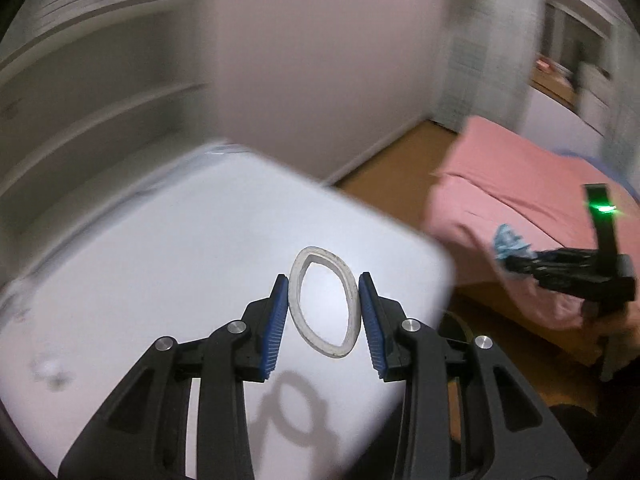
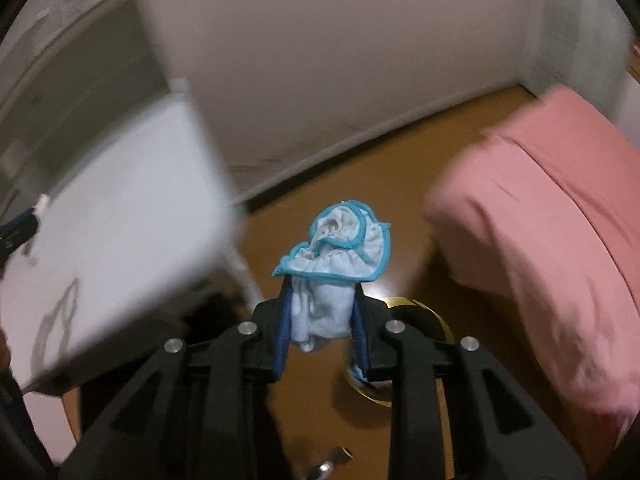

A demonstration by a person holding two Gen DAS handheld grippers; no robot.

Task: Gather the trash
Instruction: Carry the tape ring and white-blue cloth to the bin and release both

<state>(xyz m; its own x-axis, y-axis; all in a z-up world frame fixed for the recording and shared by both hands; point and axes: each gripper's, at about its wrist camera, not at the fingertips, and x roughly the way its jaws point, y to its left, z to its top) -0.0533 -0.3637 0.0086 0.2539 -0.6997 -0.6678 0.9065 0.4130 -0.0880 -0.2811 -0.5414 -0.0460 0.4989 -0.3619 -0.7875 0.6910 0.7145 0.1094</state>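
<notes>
The left claw pinched a squashed white ring between its blue pads. The right claw gripped a crumpled blue cloth between its fingers.

Each hand-held gripper is black plastic, with blue ribbed pads and round silver screws.

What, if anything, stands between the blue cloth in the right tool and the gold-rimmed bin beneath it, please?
Nothing visible does. The right tool is shut on the blue cloth, and the gold-rimmed bin shows on the floor just below and behind its fingers. Most of the bin's mouth is hidden by the tool itself, so its opening cannot be checked.
</notes>
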